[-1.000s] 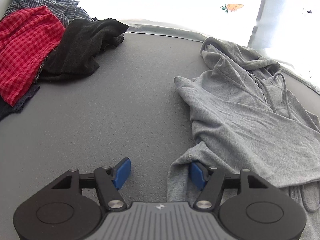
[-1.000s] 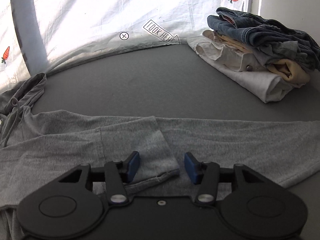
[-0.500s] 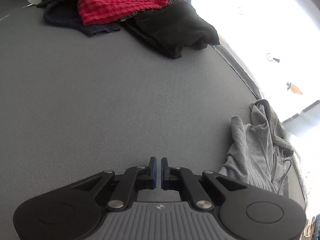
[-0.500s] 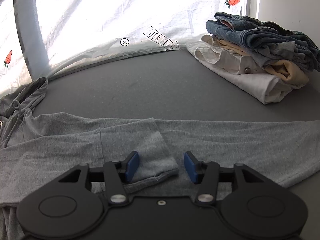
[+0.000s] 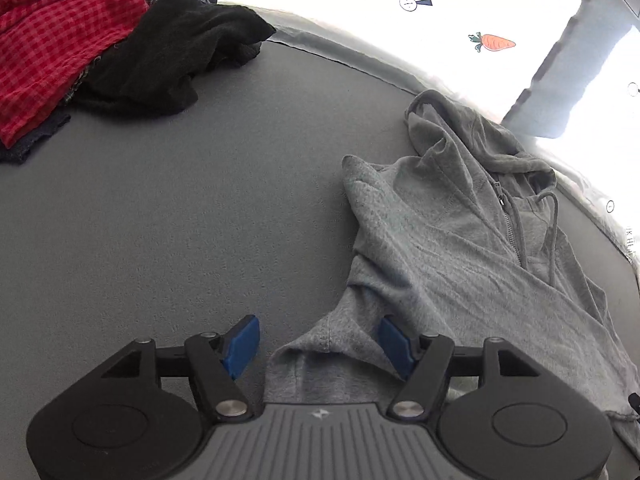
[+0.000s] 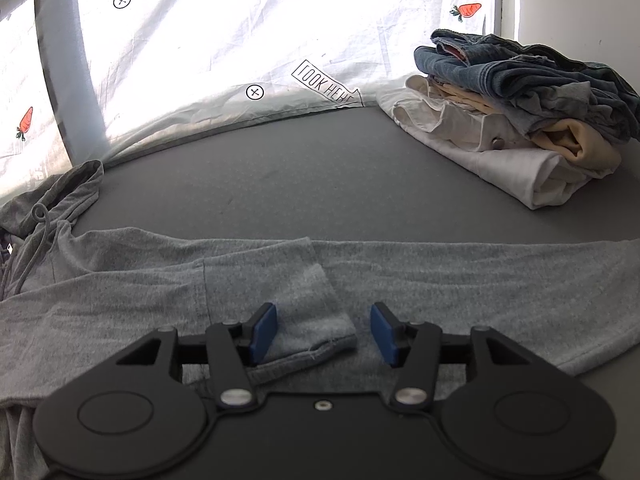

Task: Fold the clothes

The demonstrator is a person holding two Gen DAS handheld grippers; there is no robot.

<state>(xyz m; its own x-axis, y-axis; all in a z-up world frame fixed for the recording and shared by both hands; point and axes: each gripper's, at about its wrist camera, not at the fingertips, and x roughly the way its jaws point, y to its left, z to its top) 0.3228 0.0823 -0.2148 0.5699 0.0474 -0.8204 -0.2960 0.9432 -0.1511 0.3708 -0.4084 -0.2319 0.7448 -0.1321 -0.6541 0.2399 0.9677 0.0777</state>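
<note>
- Left wrist view, upper left of the frame: a red checked garment (image 5: 60, 48) lies against a black garment (image 5: 176, 56) on the grey surface (image 5: 160, 220); both are well apart from the hoodie.
- Lower centre: the left gripper (image 5: 318, 340) has its jaws opening, wide apart; a fold of the grey hoodie (image 5: 460, 248) sits between them, touching the right blue pad and clear of the left one.
- Right half: the hoodie lies spread, hood toward the upper right, zip and drawstrings showing.
- Right wrist view, lower centre: the right gripper (image 6: 324, 332) has its jaws opening too; a sleeve cuff (image 6: 316, 332) lies between the pads, unpinched.
- Upper right: a stack of folded clothes (image 6: 520, 120), denim on top, white below; a white patterned sheet (image 6: 240, 40) hangs behind.
</note>
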